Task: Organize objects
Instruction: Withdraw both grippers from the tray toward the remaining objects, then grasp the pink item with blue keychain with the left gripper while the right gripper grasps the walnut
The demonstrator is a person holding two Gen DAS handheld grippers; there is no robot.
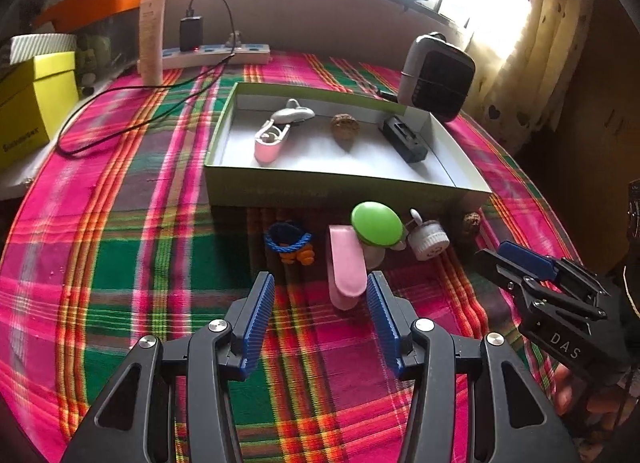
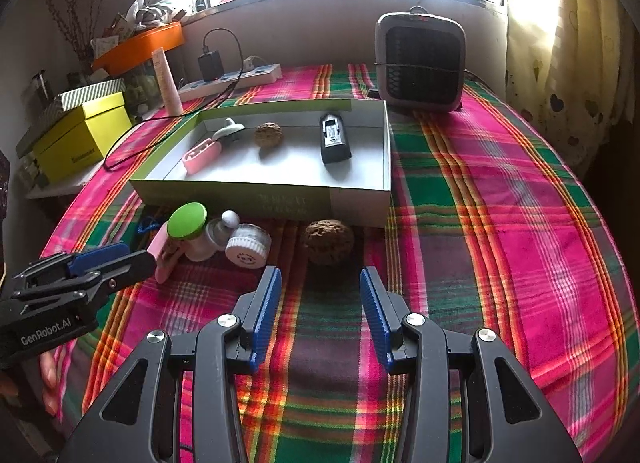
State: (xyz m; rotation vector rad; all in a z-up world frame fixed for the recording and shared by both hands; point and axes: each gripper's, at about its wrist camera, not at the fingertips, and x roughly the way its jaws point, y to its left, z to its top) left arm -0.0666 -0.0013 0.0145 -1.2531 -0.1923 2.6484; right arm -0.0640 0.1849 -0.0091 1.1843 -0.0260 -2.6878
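While both tools hang over the plaid cloth with nothing between their pads, I take the open white box [image 1: 344, 187] as my landmark. All loose items lie along its near wall. My left gripper [image 1: 320, 299] has its jaws apart and empty. The pink case [image 1: 346, 271] lies just ahead of it, slightly right of its centre line. The case's long axis runs from the box wall back toward the tool, and its near end sits beside the right-hand pad. The green-lidded jar [image 1: 376, 225] touches the case's far end, so I judge the near end the cleaner place to close on.

My right gripper [image 2: 320, 295] also stands open and empty. The loose walnut [image 2: 328, 241] rests against the box's near wall, straight ahead of this tool and roughly centred between its pads. Being round, it sets no preferred jaw angle.

I judge each arm nearer its own target, the left to the case and the right to the walnut. Inside the box already lie another walnut [image 2: 269, 134], a black adapter [image 2: 334, 139] and a pink clip-like item [image 2: 200, 155].
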